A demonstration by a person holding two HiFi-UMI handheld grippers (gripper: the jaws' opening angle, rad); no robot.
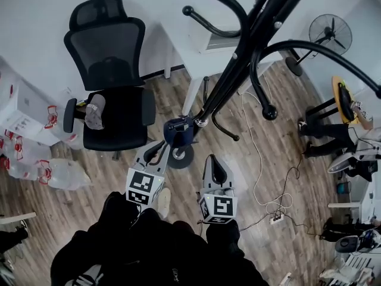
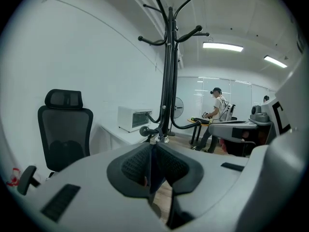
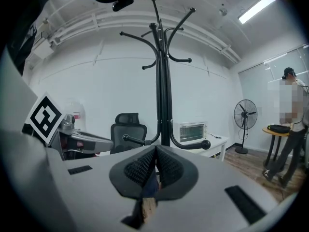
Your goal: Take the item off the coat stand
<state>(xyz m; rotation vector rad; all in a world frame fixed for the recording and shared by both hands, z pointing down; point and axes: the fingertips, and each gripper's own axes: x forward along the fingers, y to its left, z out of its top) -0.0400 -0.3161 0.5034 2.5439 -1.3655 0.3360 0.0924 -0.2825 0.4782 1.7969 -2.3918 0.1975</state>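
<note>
The black coat stand (image 1: 238, 64) rises through the middle of the head view, its round base (image 1: 180, 157) on the wood floor. A dark blue cloth item (image 1: 178, 131) sits low beside the pole, right at the tip of my left gripper (image 1: 162, 149). In the left gripper view that gripper (image 2: 153, 166) is shut, with a thin dark blue strip pinched between its pads. The stand (image 2: 168, 81) is straight ahead, its hooks bare. My right gripper (image 1: 214, 162) is to the right of the item and apart from it. Its pads meet (image 3: 156, 170), and a bit of blue shows below them.
A black office chair (image 1: 110, 88) stands at the left and a white table (image 1: 202, 46) behind the stand. A white cable (image 1: 262, 159) runs to a power strip (image 1: 277, 218). A fan (image 1: 330, 33) stands at the far right. A person (image 2: 217, 115) stands far off.
</note>
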